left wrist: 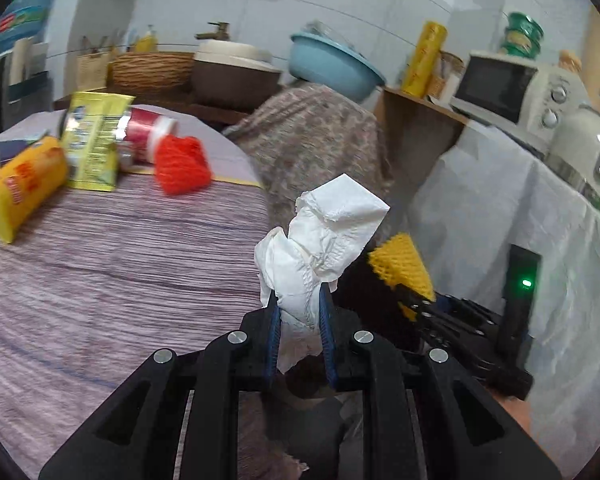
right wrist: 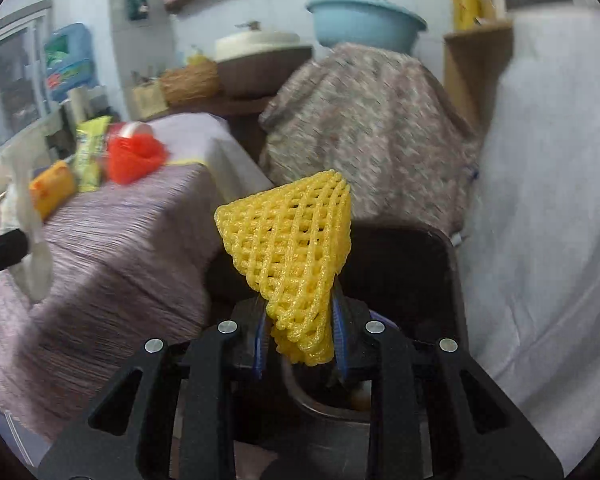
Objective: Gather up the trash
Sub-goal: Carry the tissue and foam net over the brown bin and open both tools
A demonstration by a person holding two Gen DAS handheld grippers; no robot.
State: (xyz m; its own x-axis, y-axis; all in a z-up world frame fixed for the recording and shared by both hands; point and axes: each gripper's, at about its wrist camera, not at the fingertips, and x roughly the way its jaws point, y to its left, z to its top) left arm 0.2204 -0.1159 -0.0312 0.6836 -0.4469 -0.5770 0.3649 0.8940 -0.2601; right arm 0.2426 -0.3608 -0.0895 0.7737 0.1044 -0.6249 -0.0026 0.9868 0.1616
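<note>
Tissue (left wrist: 320, 240) sticks up from my left claw (left wrist: 300, 312), pinched between its pads. Yellow foam net (right wrist: 292, 248) is pinched in my right claw (right wrist: 300, 320), above a dark bin (right wrist: 404, 264). More litter lies far left on the table (left wrist: 112, 264).

A blue basin (left wrist: 336, 66) sits atop a patterned cloth (left wrist: 312, 136), with a white microwave (left wrist: 516, 92) nearby.

Striped purple tablecloth (left wrist: 120, 260) (table), yellow tube (left wrist: 22, 184), snack packet (left wrist: 94, 140), red net (left wrist: 182, 164)
</note>
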